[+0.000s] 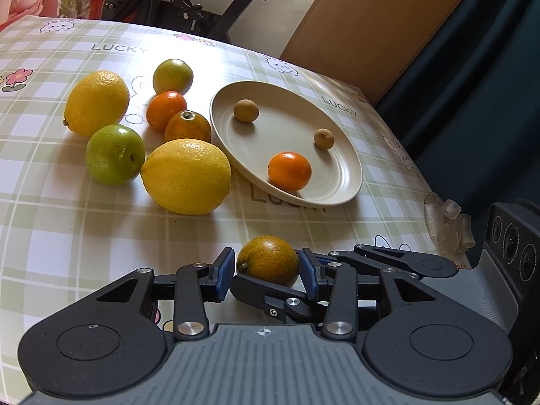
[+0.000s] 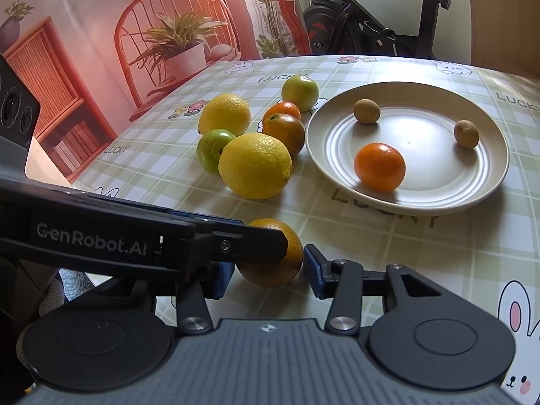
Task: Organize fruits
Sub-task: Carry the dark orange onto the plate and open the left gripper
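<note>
Speckled orange (image 1: 268, 260) sitting on the surface (image 1: 101, 236) between both claws, left claw (image 1: 266, 270) parted with pads just off it, right claw (image 2: 265, 268) parted, cradling without gripping

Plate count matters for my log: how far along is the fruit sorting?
Done: mandarin, two small brown fruits on the plate. In hand: speckled orange between left tongs and right tongs, grip unclear. Left: two lemons, two green fruits, two oranges on the table.

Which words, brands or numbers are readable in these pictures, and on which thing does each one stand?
"LUCKY": printed several times on the checked tablecloth, also seen from the right wrist; one print is half hidden under the plate.
"GenRobot.AI": on the side of the left gripper.
No numbers or other text are readable.
</note>
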`<action>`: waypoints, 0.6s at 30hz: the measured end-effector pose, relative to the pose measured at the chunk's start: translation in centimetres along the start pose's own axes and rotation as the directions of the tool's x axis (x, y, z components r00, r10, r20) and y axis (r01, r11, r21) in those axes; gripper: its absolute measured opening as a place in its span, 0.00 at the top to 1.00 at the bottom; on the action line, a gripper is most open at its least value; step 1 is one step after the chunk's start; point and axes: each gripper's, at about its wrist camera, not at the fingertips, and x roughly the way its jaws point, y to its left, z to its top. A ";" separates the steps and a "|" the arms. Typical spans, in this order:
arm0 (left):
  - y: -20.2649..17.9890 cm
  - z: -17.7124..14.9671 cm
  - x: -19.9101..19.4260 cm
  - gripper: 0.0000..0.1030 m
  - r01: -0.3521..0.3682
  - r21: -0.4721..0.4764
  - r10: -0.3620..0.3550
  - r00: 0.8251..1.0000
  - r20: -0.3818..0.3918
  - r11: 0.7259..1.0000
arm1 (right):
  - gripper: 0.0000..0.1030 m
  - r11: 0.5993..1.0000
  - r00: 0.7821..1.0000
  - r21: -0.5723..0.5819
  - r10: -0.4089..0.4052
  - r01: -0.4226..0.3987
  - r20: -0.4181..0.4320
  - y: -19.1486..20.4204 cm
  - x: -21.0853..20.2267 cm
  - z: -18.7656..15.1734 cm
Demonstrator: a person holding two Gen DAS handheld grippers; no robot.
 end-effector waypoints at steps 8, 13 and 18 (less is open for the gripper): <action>-0.6 0.0 0.2 0.55 0.000 0.025 0.000 1.000 0.011 1.000 | 0.56 1.000 1.000 -0.006 -0.016 0.016 0.008 -0.1 -0.4 -0.2; -1.5 1.1 -0.1 0.55 0.008 0.048 -0.011 0.999 0.052 0.999 | 0.56 1.000 0.999 -0.005 -0.031 0.031 0.041 0.0 -1.0 0.2; -3.0 3.1 0.8 0.55 0.010 0.065 -0.014 0.998 0.066 0.998 | 0.56 0.999 0.995 0.002 -0.050 0.050 0.081 -0.9 -1.9 1.3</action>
